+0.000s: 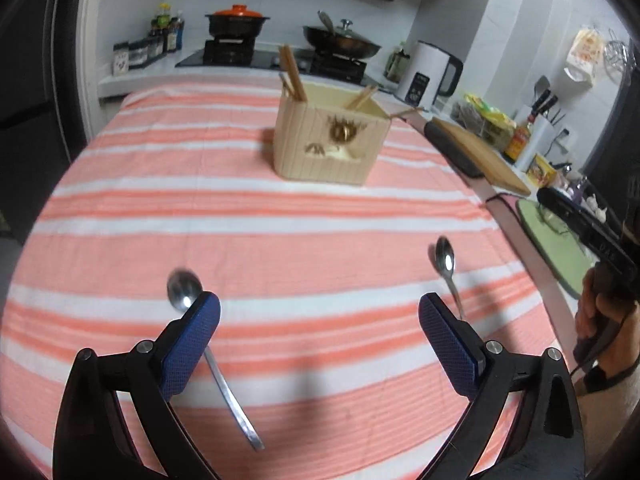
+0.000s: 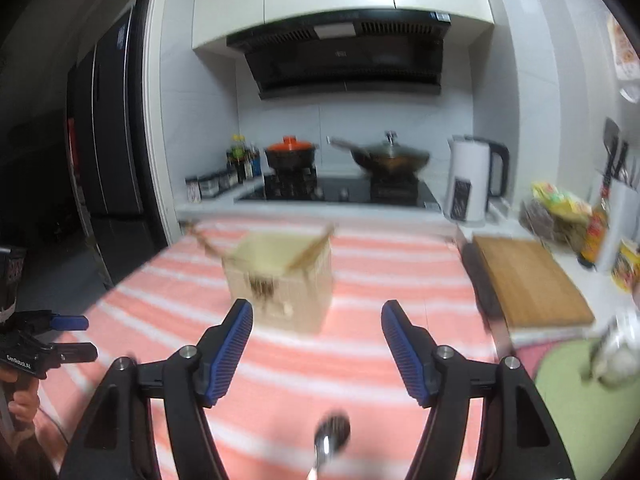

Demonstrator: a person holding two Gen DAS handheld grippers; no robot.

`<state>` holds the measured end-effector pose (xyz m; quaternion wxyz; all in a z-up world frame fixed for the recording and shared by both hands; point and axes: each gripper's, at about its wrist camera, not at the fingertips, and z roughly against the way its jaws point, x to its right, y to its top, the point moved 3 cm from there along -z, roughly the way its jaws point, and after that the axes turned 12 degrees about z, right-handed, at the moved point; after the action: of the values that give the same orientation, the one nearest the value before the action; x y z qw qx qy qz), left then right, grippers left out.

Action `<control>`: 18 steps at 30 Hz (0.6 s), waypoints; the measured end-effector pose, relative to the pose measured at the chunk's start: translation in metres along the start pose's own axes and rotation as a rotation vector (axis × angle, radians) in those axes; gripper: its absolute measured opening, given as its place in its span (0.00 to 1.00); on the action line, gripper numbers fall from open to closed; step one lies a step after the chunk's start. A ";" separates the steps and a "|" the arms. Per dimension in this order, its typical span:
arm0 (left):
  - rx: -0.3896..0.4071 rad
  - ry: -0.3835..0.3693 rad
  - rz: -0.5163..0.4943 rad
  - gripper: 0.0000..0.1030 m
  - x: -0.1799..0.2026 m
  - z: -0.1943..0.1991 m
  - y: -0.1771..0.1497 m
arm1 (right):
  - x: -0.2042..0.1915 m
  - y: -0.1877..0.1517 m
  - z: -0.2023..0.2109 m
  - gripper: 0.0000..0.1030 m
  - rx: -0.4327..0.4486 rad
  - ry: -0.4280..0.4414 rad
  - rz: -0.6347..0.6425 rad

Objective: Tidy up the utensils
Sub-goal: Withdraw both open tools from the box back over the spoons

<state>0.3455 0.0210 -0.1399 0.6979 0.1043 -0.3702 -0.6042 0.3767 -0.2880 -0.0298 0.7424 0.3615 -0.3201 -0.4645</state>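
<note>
A beige utensil box [image 1: 330,140] holding wooden chopsticks [image 1: 292,74] stands on the striped tablecloth [image 1: 280,240]. Two metal spoons lie on the cloth: one spoon [image 1: 216,356] runs under my left finger, the other spoon [image 1: 446,264] lies by my right finger. My left gripper [image 1: 320,316] is open and empty above the cloth. In the right wrist view the box [image 2: 280,276] is blurred ahead, and a spoon [image 2: 330,438] lies below. My right gripper [image 2: 318,322] is open and empty. The left gripper shows at the left edge [image 2: 68,334].
Behind the table is a stove with an orange-lidded pot [image 1: 238,20] and a wok [image 1: 340,40]. A white kettle [image 1: 430,72], a wooden cutting board [image 1: 480,156] and a green mat [image 1: 560,248] lie to the right. A dark fridge [image 2: 104,140] stands to the left.
</note>
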 end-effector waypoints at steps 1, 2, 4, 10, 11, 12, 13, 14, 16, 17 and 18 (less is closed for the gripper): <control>-0.014 0.006 0.015 0.97 -0.001 -0.006 -0.015 | -0.006 -0.025 0.000 0.66 -0.044 -0.005 -0.006; -0.029 0.015 0.027 0.97 -0.002 -0.013 -0.029 | -0.012 -0.048 -0.001 0.66 -0.092 -0.003 -0.018; -0.037 0.030 0.037 0.97 0.001 -0.025 -0.049 | -0.022 -0.086 -0.002 0.66 -0.169 -0.007 -0.034; 0.000 0.133 -0.041 0.97 0.018 -0.053 -0.068 | -0.039 -0.135 -0.005 0.66 -0.265 -0.045 -0.014; 0.005 0.153 -0.058 0.97 0.021 -0.057 -0.068 | -0.038 -0.138 -0.007 0.66 -0.281 -0.052 -0.017; 0.007 0.169 -0.072 0.97 0.022 -0.060 -0.067 | -0.038 -0.142 -0.007 0.66 -0.296 -0.049 -0.026; 0.005 0.176 -0.081 0.97 0.024 -0.065 -0.066 | -0.037 -0.143 -0.008 0.66 -0.304 -0.038 -0.040; -0.004 0.171 -0.083 0.97 0.025 -0.070 -0.064 | -0.038 -0.143 -0.009 0.66 -0.306 -0.025 -0.051; -0.030 0.154 -0.072 0.97 0.023 -0.082 -0.064 | -0.042 -0.140 -0.010 0.66 -0.309 -0.016 -0.043; -0.056 0.155 -0.061 0.97 0.021 -0.089 -0.065 | -0.046 -0.139 -0.011 0.66 -0.312 -0.012 -0.034; -0.079 0.160 -0.052 0.97 0.019 -0.096 -0.065 | -0.050 -0.136 -0.014 0.66 -0.313 -0.002 -0.026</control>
<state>0.3573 -0.0412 -0.2383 0.7131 0.1341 -0.2862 -0.6258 0.3079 -0.2800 -0.1576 0.7832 0.2449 -0.2399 -0.5188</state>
